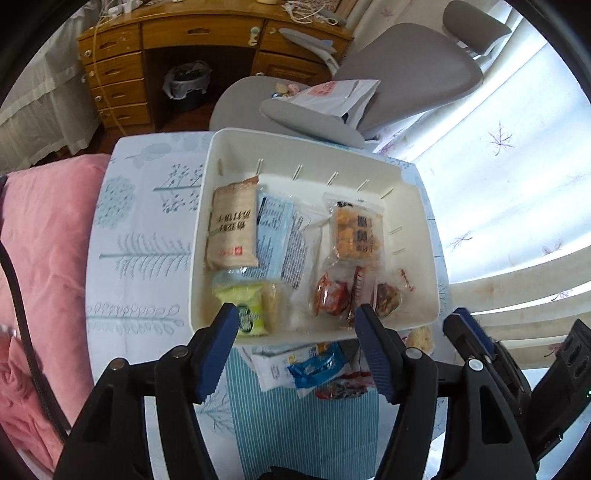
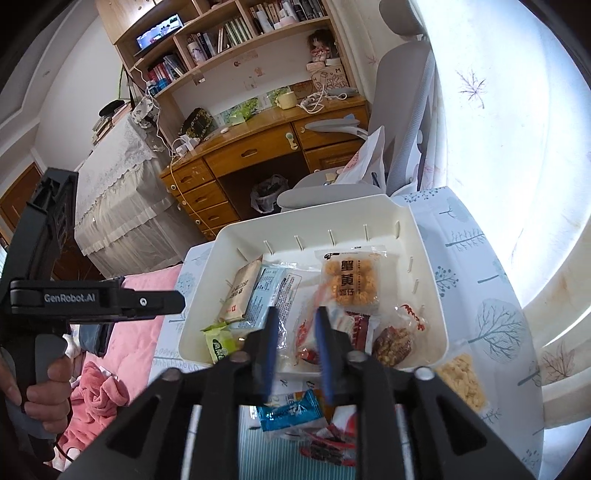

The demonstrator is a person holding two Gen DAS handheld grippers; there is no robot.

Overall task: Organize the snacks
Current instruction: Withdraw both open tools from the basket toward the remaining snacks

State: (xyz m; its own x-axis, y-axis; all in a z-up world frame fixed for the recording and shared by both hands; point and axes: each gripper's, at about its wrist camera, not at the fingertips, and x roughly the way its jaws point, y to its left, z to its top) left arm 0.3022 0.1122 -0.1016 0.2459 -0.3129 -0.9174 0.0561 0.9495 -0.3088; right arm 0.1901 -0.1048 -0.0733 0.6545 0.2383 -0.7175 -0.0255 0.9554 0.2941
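A white tray on the tree-print tablecloth holds several snacks: a tan cracker pack, a pale blue packet, an orange noodle-snack bag, a green packet and red-filled clear packets. My left gripper hangs open over the tray's near edge, its pads touching nothing. My right gripper is open a little above the tray, with a clear red packet seen beyond the gap. Loose in front of the tray lie a blue wrapper and a pale crisp bag.
A grey office chair with a white bag on its seat stands just behind the tray. Past it is a wooden desk. A pink blanket lies left of the table, and bright curtains hang to the right.
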